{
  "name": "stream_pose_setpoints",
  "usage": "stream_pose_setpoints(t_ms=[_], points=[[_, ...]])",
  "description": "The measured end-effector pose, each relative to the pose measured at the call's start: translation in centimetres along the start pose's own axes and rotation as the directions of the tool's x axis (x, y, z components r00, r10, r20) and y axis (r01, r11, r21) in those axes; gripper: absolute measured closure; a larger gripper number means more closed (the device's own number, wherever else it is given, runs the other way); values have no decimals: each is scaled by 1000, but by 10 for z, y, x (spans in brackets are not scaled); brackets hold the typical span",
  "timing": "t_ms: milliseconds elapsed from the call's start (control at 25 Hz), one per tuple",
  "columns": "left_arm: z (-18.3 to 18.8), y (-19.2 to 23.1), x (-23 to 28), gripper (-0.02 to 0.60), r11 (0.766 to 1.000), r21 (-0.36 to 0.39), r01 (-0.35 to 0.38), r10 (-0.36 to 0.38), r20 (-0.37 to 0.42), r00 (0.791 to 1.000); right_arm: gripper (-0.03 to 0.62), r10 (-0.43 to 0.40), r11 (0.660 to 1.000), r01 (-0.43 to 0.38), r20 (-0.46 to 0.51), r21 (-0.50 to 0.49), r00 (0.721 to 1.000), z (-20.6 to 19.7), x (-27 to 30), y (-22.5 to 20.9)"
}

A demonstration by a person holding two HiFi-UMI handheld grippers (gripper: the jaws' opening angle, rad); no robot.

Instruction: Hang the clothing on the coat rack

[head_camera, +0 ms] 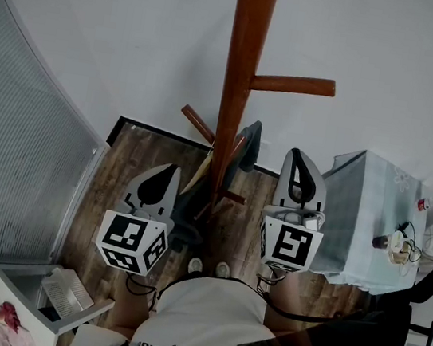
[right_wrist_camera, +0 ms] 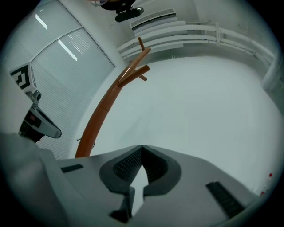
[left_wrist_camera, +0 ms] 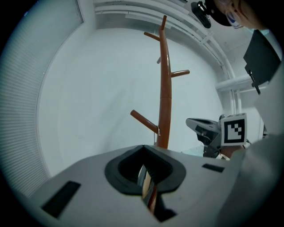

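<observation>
At the far left a ribbed blind wall (head_camera: 20,139) ran down to the wood-plank floor (head_camera: 125,166). A white box (head_camera: 36,298) filled the bottom-left corner. Between that wall and the pole lay a band of open floor, and the left gripper (head_camera: 174,170) stood over it, its tip close beside the coat rack (head_camera: 234,90). Its jaws were together. In its own view a thin tan and reddish strip showed in the slot behind the tips, but whether it was pinched there could not be told.

From the head view, a tan strip (head_camera: 197,175) slanted along the pole just right of that tip. A dark grey cloth (head_camera: 248,145) hung against the pole's right side, between the two grippers and apart from both sets of jaws. More dark cloth sat low beside the left gripper's body. A short peg (head_camera: 198,123) jutted left above the tan strip, and a longer peg (head_camera: 294,85) reached right, higher up, with plain white wall (head_camera: 140,36) all round it.

The right gripper (head_camera: 296,153) stood just right of the cloth with its jaws closed at the tips on nothing; only wall showed through the gap behind them. Its right flank was just beside the edge of a table (head_camera: 357,229) under a pale blue cover. A small bottle (head_camera: 431,201) lay at the table's far end.
</observation>
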State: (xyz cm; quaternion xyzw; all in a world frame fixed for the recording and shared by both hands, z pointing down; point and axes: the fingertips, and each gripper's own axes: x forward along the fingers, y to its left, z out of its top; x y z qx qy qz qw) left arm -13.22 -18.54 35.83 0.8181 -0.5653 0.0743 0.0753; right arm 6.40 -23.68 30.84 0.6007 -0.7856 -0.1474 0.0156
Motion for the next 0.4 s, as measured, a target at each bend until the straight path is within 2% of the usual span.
stream_pose_setpoints(t_ms=[400], points=[[-2,-2,0,568,1000,21,-3,3,-13,1000,576,5,1000,-5,-3,0,1000,0,-1,0]])
